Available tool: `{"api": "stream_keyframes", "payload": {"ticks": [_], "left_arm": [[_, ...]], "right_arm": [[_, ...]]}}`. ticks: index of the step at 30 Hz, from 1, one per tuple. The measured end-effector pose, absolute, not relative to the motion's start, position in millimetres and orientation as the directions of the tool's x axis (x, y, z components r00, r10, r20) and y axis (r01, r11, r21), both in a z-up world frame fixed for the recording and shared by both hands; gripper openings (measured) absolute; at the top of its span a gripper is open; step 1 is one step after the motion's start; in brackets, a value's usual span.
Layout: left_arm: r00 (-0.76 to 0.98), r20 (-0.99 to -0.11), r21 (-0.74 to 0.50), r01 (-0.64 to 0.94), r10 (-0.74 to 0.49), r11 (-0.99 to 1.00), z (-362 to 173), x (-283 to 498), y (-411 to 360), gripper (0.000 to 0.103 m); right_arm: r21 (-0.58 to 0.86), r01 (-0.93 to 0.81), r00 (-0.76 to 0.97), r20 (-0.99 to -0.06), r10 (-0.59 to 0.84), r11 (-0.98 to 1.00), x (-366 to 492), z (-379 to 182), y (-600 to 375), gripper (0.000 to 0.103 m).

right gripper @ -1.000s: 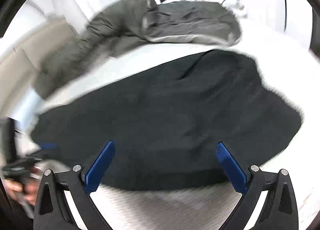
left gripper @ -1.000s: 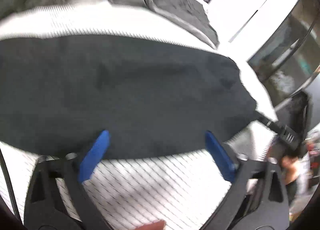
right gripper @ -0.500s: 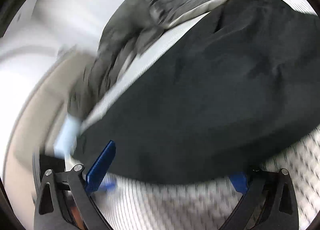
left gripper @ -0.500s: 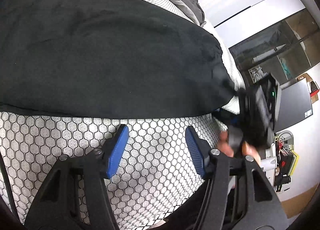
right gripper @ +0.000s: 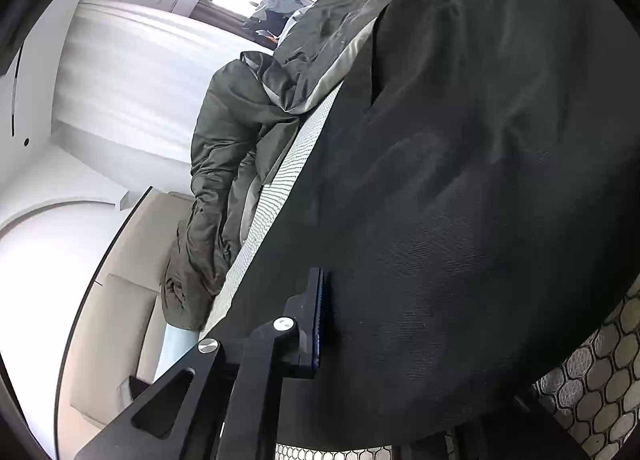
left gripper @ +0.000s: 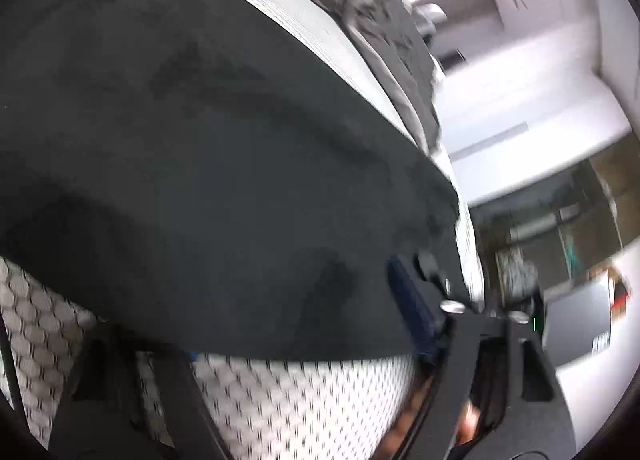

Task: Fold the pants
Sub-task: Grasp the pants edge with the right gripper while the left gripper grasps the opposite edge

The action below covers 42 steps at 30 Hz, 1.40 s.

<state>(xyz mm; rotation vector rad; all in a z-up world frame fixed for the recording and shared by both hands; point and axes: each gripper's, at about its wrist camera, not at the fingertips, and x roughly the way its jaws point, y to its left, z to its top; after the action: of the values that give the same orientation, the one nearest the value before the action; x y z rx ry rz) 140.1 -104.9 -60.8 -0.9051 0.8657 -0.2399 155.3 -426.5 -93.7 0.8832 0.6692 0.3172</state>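
Note:
The black pants point(left gripper: 224, 187) lie spread on a white bed cover with a hexagon pattern point(left gripper: 296, 404). In the left wrist view the pants' near edge drapes over my left gripper point(left gripper: 304, 324): the left finger is hidden under the cloth, the right blue pad point(left gripper: 408, 312) lies on top of it. In the right wrist view the pants point(right gripper: 480, 179) fill the frame. My right gripper point(right gripper: 384, 324) has its left blue pad point(right gripper: 318, 316) against the pants' edge and its other finger hidden behind the cloth.
A grey-green quilt point(right gripper: 224, 163) lies bunched along the far side of the bed, also in the left wrist view point(left gripper: 392, 35). A beige headboard point(right gripper: 120, 324) and white wall stand beyond. A dark cabinet point(left gripper: 560, 236) is at the right.
Both grippers moved forward onto the pants' near edge. The cloth now covers one finger of each. The right gripper rolled sideways.

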Motion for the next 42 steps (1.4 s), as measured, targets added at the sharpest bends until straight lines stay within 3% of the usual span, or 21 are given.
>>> {"api": "stream_keyframes", "payload": {"ticks": [1,2,4,9,17,28,34,38,42], "left_arm": [[0.649,-0.568,-0.765,-0.189,-0.506,0.616,-65.0,146.0,-102.3,0.020],[0.642,-0.586,-0.759,-0.223,-0.494,0.611,-70.6,151.8,-99.2,0.012],[0.637,-0.555,-0.803,-0.245,-0.535,0.543,-84.8,156.5,-88.6,0.006],[0.628,-0.552,-0.789,-0.179,-0.549,0.588,-83.9,154.0,-80.5,0.005],[0.616,-0.543,-0.794,-0.154,-0.571,0.589,-86.4,147.2,-67.8,0.006],[0.612,-0.542,-0.795,-0.152,-0.576,0.587,-82.9,154.6,-74.7,0.007],[0.612,-0.552,-0.788,-0.158,-0.567,0.596,-83.8,158.3,-76.0,0.007],[0.613,-0.553,-0.784,-0.153,-0.564,0.601,-84.0,158.5,-76.1,0.007],[0.613,-0.556,-0.780,-0.151,-0.561,0.607,-83.7,159.1,-75.3,0.007]], "right_arm": [[0.793,0.013,0.752,-0.409,0.517,0.609,157.2,-93.7,-427.2,0.013],[0.792,0.016,0.750,-0.413,0.516,0.611,156.3,-94.3,-429.4,0.013],[0.772,0.036,0.754,-0.437,0.490,0.635,156.3,-93.9,-439.3,0.013],[0.742,0.138,0.813,-0.463,0.353,0.656,147.1,-93.3,-504.7,0.012],[0.778,0.232,0.829,-0.472,0.300,0.584,159.5,-88.6,-587.1,0.009],[0.735,0.227,0.824,-0.495,0.276,0.639,163.8,-68.3,-604.5,0.011],[0.787,0.241,0.788,-0.500,0.359,0.568,161.1,-85.2,-616.3,0.023],[0.810,0.226,0.804,-0.469,0.366,0.541,150.0,-80.2,-623.3,0.041],[0.807,0.252,0.822,-0.470,0.322,0.533,153.1,-82.2,-631.6,0.041]]}}
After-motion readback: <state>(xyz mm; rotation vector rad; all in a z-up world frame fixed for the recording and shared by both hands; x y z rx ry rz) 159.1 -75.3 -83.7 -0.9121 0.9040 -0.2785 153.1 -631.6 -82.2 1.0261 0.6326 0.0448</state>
